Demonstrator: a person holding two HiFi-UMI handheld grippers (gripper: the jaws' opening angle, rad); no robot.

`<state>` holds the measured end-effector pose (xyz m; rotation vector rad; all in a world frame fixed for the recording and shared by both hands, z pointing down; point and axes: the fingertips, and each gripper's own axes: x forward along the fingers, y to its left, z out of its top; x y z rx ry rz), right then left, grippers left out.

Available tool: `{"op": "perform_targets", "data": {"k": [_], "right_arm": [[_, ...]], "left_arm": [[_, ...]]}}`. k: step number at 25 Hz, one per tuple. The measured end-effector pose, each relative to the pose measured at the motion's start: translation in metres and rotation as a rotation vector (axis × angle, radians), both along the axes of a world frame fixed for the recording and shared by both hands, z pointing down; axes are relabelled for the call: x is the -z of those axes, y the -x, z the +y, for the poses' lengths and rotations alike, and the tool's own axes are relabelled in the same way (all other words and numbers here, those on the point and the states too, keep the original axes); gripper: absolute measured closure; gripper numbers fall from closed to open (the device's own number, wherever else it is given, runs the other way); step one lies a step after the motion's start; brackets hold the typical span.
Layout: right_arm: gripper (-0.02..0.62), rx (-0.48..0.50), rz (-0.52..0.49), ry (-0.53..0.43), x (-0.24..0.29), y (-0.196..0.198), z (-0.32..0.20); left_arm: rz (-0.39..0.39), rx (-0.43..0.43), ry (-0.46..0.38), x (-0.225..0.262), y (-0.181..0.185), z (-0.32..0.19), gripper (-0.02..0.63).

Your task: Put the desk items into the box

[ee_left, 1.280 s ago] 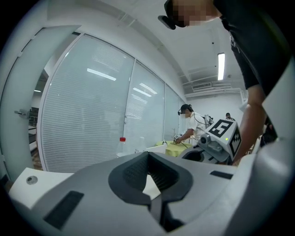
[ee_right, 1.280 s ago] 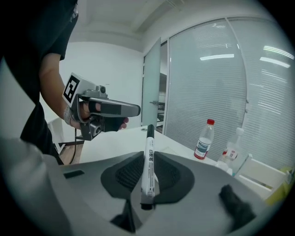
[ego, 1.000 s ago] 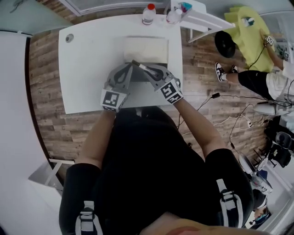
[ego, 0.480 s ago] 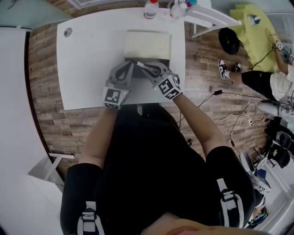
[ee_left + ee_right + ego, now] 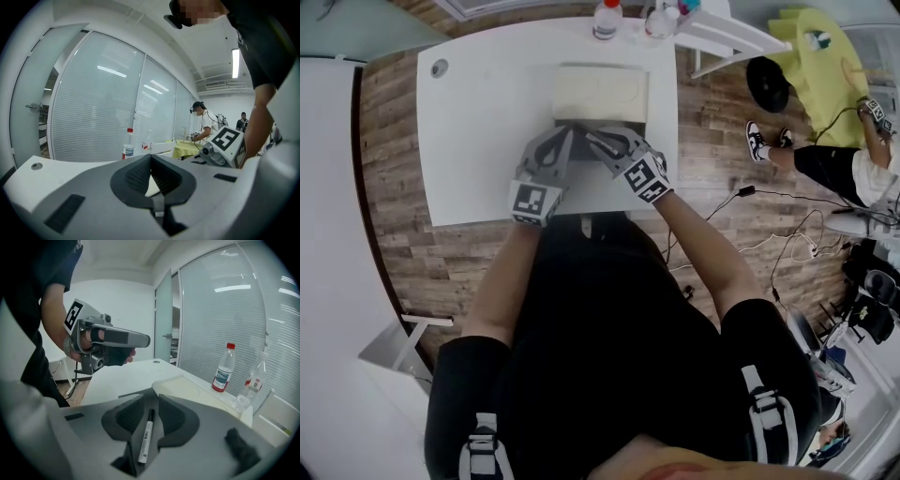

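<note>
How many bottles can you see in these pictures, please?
2: a red-capped bottle at the desk's far edge, and a clear bottle just right of it. None appears hidden.

White desk (image 5: 487,122) on wood floor (image 5: 389,187) — glass walls (image 5: 93,108) (blinds drawn).

Black short sleeves, grey left gripper (image 5: 570,136), right gripper (image 5: 591,137)

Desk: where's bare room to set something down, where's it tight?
Free: bare desk left of the box, from the grommet hole to the near edge; narrow strip right of it. Crowded: box's near side, where left tool and right tool meet, the right's jaws just opening, a marker between them; far edge by the bottles.
</note>
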<state>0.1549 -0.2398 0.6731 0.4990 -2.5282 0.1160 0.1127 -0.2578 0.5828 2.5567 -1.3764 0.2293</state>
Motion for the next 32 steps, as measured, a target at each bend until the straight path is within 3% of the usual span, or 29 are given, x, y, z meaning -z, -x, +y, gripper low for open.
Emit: {"op": "perform_targets", "data": {"k": [8,15,23,32], "right_arm": [[0.505,-0.065,-0.157,-0.065,0.096,0.001,-0.007],[0.52,-0.117,-0.303,-0.155,0.188,0.009,-0.01],[0.574,-0.155,-0.349,-0.21,0.247,0.009,-0.001],[0.578,-0.165,-0.376,-0.237,0.273,0.0,0.011]], "left_arm": [[-0.035,-0.039,-0.099,0.06,-0.004,0.005,0.594],[0.011,-0.079,-0.163,0.117,-0.004,0.012,0.594],[0.028,-0.104,-0.192,0.16,-0.002,0.022,0.595],[0.03,-0.154,-0.211,0.186,-0.008,0.029,0.595]]}}
